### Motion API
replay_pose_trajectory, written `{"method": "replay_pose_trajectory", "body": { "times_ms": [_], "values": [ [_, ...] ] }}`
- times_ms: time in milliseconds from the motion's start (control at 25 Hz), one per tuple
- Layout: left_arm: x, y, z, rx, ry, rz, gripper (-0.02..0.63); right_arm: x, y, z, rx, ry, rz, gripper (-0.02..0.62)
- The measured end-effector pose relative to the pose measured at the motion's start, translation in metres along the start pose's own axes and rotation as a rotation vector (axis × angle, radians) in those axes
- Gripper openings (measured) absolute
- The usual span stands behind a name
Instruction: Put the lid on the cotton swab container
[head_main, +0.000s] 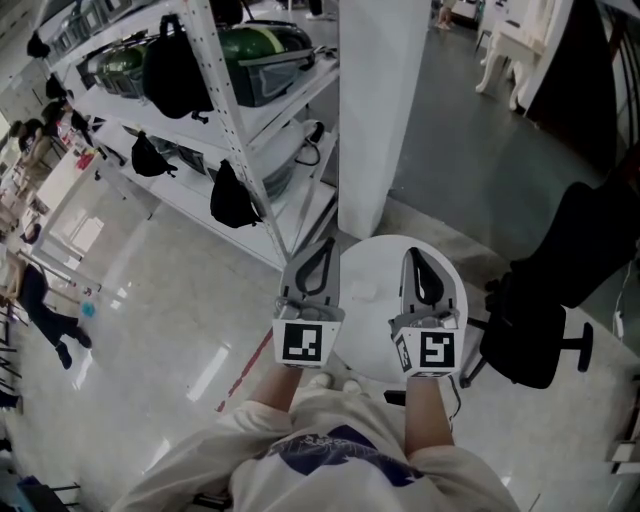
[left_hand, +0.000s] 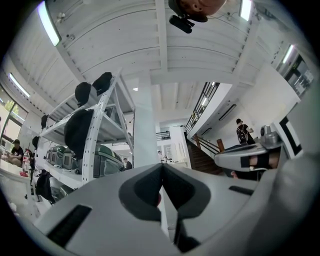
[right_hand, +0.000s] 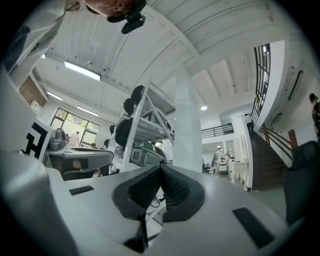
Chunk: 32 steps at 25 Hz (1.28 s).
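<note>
I hold both grippers side by side above a small round white table (head_main: 375, 330) in the head view. My left gripper (head_main: 324, 247) is shut with nothing between its jaws, and its tips point away from me towards the shelving. My right gripper (head_main: 411, 256) is shut and empty too, over the table's right half. A small pale thing (head_main: 363, 292) lies on the table between them, too faint to identify. The left gripper view shows its jaws (left_hand: 161, 166) pressed together and aimed level across the room. The right gripper view shows the same closed jaws (right_hand: 160, 168). No container or lid shows in either gripper view.
A white metal shelf rack (head_main: 215, 110) with dark bags and green cases stands at the upper left. A white pillar (head_main: 385, 100) rises just beyond the table. A black office chair (head_main: 545, 310) is close on the right. A person (head_main: 45, 315) stands at the far left.
</note>
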<state>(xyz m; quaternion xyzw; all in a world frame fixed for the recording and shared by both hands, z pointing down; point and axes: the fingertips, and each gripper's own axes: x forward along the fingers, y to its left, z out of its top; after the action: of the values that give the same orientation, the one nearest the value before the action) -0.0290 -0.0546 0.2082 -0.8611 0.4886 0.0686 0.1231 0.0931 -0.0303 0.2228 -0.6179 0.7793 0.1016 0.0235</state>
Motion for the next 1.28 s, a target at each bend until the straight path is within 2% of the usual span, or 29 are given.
{"method": "replay_pose_trajectory", "body": {
  "times_ms": [560,840,1280],
  "values": [
    [0.004,-0.001,-0.003,-0.004,0.002,-0.029,-0.002,0.006,0.001,-0.006,-0.015,0.022,-0.021,0.009],
    [0.006,-0.003,-0.009,-0.002,0.007,-0.043,-0.002,0.007,0.000,-0.013,-0.073,0.066,-0.055,0.008],
    [0.008,0.001,-0.013,0.000,0.016,-0.046,-0.002,0.010,0.000,-0.016,-0.092,0.089,-0.051,0.008]
  ]
}}
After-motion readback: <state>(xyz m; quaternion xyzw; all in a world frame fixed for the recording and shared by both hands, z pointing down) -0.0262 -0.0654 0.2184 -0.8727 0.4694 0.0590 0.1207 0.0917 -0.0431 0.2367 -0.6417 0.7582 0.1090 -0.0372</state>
